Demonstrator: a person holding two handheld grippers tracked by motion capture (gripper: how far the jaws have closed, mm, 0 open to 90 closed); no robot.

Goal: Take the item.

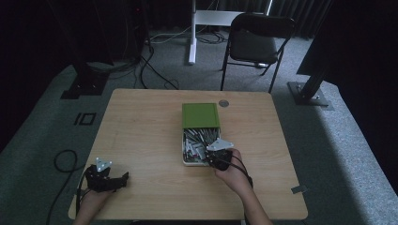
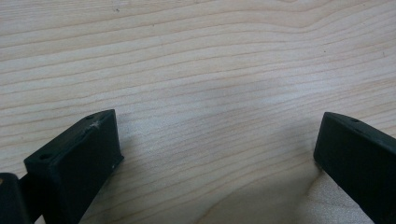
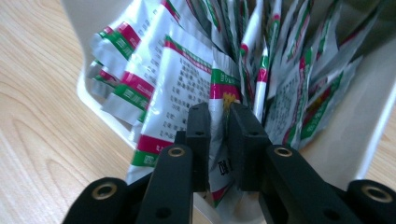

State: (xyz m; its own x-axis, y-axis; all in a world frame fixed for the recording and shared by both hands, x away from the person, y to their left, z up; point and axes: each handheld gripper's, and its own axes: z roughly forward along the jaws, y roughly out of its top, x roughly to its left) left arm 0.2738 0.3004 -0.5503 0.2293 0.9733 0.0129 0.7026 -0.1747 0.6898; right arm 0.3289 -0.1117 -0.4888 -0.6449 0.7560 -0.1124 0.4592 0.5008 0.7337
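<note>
One packet (image 3: 219, 100) stood among others in the white box (image 1: 184, 159) at the frame's centre, clamped by the right tongs (image 3: 218, 135). Neighbouring packets pressed close, so a lift risked dragging extras out. The left tongs (image 2: 215, 154) sat apart over bare table (image 2: 196, 70), lower left.

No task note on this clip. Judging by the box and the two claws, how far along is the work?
Done: the green lid is slid back, so the white box is open. In hand: the right claw is shut on one sachet standing among many. Left: no sachet lies on the table yet, and the left claw rests open over bare wood, so this looks like an early stage.
</note>
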